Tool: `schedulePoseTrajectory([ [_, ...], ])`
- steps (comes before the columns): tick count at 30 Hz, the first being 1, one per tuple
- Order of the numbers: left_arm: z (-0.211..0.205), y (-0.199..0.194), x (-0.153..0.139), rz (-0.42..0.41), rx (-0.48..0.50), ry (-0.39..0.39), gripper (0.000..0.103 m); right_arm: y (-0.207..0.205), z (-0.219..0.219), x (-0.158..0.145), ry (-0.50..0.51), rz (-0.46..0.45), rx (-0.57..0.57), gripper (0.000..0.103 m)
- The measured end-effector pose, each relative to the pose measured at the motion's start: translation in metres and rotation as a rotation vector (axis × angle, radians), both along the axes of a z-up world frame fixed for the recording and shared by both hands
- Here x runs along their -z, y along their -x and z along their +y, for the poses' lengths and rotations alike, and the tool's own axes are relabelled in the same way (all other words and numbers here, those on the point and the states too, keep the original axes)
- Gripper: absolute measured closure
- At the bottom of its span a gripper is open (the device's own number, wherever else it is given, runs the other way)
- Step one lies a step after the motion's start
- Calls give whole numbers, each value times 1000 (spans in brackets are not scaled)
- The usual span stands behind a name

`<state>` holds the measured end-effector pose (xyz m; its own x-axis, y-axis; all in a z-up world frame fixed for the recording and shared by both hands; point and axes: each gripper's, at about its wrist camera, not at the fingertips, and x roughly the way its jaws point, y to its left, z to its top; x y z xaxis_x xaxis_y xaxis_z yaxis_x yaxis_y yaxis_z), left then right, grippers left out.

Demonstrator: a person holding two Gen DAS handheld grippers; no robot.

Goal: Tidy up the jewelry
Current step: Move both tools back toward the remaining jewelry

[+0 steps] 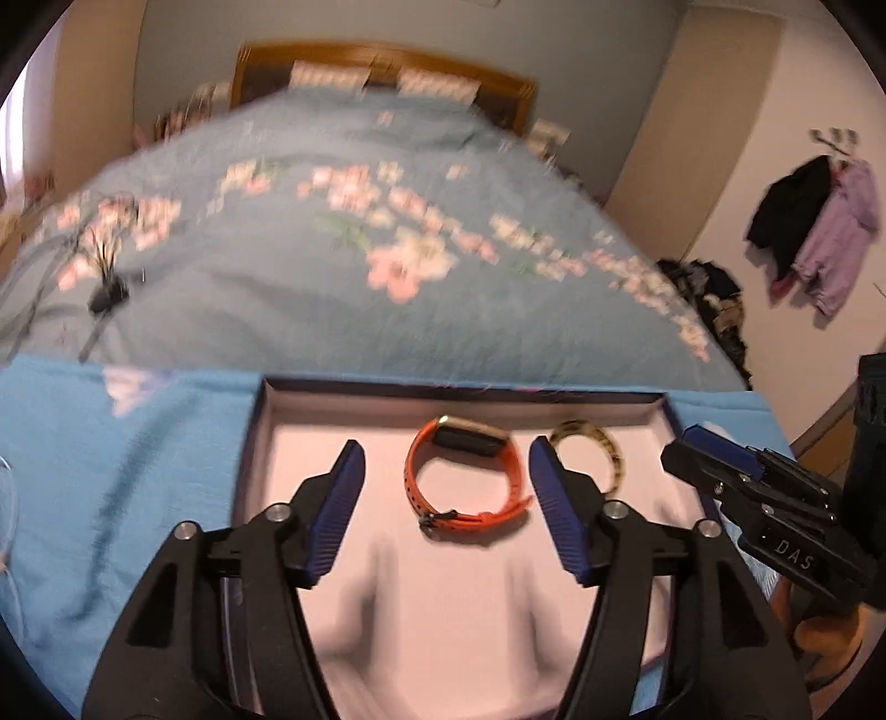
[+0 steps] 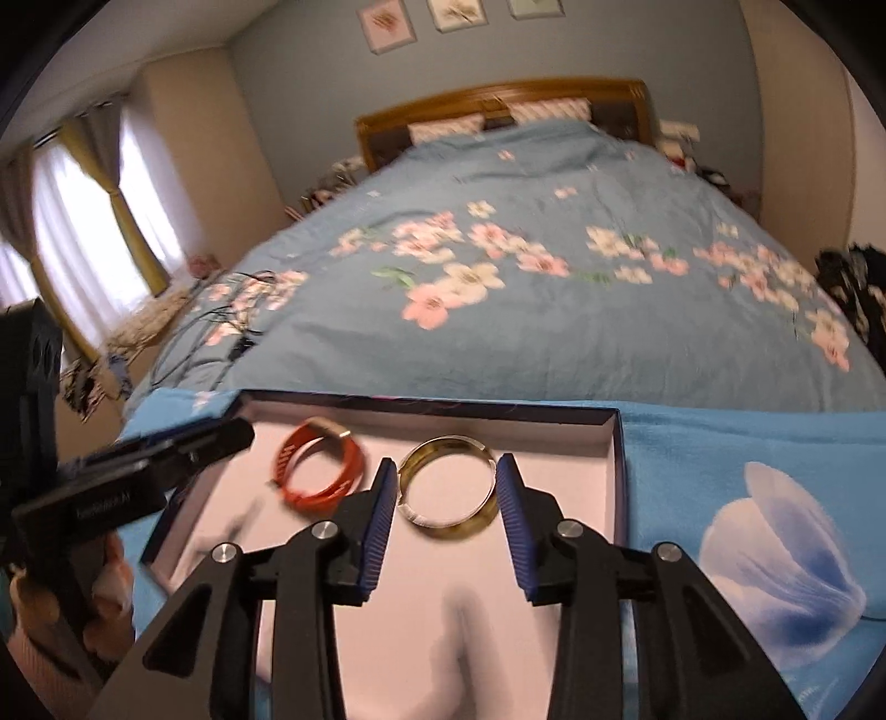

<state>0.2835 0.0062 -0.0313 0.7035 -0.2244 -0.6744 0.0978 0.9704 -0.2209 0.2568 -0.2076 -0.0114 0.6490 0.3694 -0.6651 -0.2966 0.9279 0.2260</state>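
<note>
1. I see the bed (image 2: 554, 310) ahead of me under a blue quilt with pink and white blossoms — my landmark.
2. At its far end stands the wooden headboard (image 2: 498, 97), with pillows (image 2: 548, 111) against it.
3. Above the headboard hang three small framed pictures (image 2: 448, 12).
4. Left of the bed, curtains (image 2: 105, 221) cover a bright window.
5. Dark cables (image 2: 221, 327) lie on the bed's left edge.
6. Right of the bed, clothes (image 1: 819, 227) hang on the wall — one dark, one lilac.
</note>
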Motion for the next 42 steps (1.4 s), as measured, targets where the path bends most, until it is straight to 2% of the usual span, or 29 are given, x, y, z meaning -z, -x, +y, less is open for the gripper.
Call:
schedulePoseTrajectory([
  [1,-1,11,-6,-28,12,-23,32,9,-1,-5,1,-20,-14,67],
  [4,-4,43,-19,-100,54,-71,31,49,-7,-20,13,-93,-80,59],
  [6,-4,68,-24,-142,76,-108,29,72,-10,-24,25,-117,-123,58],
  [10,-2,111,-21,-169,121,-149,27,109,-14,-14,73,-99,-174,58],
  [12,0,128,-16,-165,136,-158,27,124,-18,-3,74,-61,-195,59],
  [15,2,151,-5,-142,171,-159,27,143,-25,17,87,-9,-182,64],
  [22,3,187,21,-82,229,-148,24,167,-35,48,63,71,-160,65],
  [27,-7,203,27,-80,271,-168,24,170,-35,56,73,94,-151,65],
  [34,-25,217,24,-94,376,-137,25,171,-19,58,144,64,-165,66],
  [35,-28,219,24,-89,398,-123,25,171,-18,58,150,60,-167,69],
  [36,-29,220,25,-86,410,-116,27,171,-18,58,147,60,-169,77],
  [37,-31,222,26,-81,423,-109,31,170,-19,58,142,63,-166,81],
  [42,-41,221,33,-46,472,-102,49,172,-22,57,129,59,-160,85],
])
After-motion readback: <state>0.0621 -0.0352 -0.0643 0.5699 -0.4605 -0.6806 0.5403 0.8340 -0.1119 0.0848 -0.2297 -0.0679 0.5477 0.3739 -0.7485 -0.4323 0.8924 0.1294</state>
